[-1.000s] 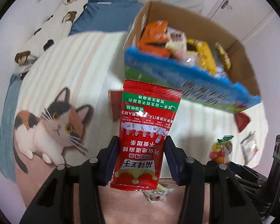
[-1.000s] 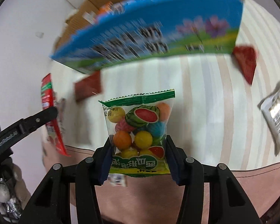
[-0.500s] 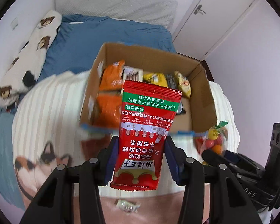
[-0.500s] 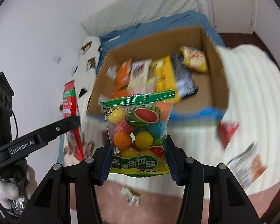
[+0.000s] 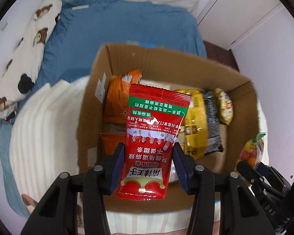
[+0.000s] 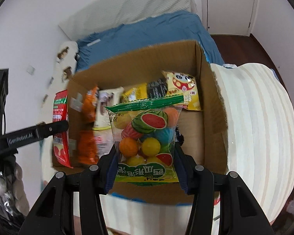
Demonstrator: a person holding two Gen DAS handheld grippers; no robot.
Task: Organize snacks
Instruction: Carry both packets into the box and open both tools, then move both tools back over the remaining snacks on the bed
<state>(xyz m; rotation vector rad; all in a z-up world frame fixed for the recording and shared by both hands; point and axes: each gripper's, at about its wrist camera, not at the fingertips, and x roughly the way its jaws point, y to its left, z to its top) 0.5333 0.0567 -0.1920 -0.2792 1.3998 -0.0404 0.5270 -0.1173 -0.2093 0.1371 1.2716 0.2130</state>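
Above the open cardboard box (image 5: pixel 243 90), the left gripper (image 5: pixel 148 162) pinches a red spicy-strip snack packet (image 5: pixel 152 137) by its lower half, blue pads pressed to both side edges, the packet standing upright over the box's left end. Beside it, the right gripper (image 6: pixel 145 163) clamps a clear bag of fruit-shaped gumballs (image 6: pixel 147 135) the same way, low on the bag, above the box's near wall toward its middle.

Inside the box, orange packets (image 6: pixel 88 137) stand against the left wall, with a white-and-brown packet (image 6: pixel 105 105), a yellow bag (image 5: pixel 196 121), a black packet (image 5: pixel 211 121) and a yellow cartoon-print packet (image 6: pixel 182 92) ranged toward the far right corner; bare cardboard floor shows at the right end. The box sits on a cream striped blanket (image 6: pixel 254 127) over a blue bedsheet (image 5: pixel 107 29), a bear-print pillow (image 5: pixel 29 45) along the bed's left edge.

Both packs look light, thin and crinkly. The flat red packet seems likely to flex and slide on its glossy film, so a hold across its width near one sealed end should suit it. The gumball bag appears lumpier and bottom-heavy, its loose balls liable to shift; gripping the film beside them, not on them, looks safest.
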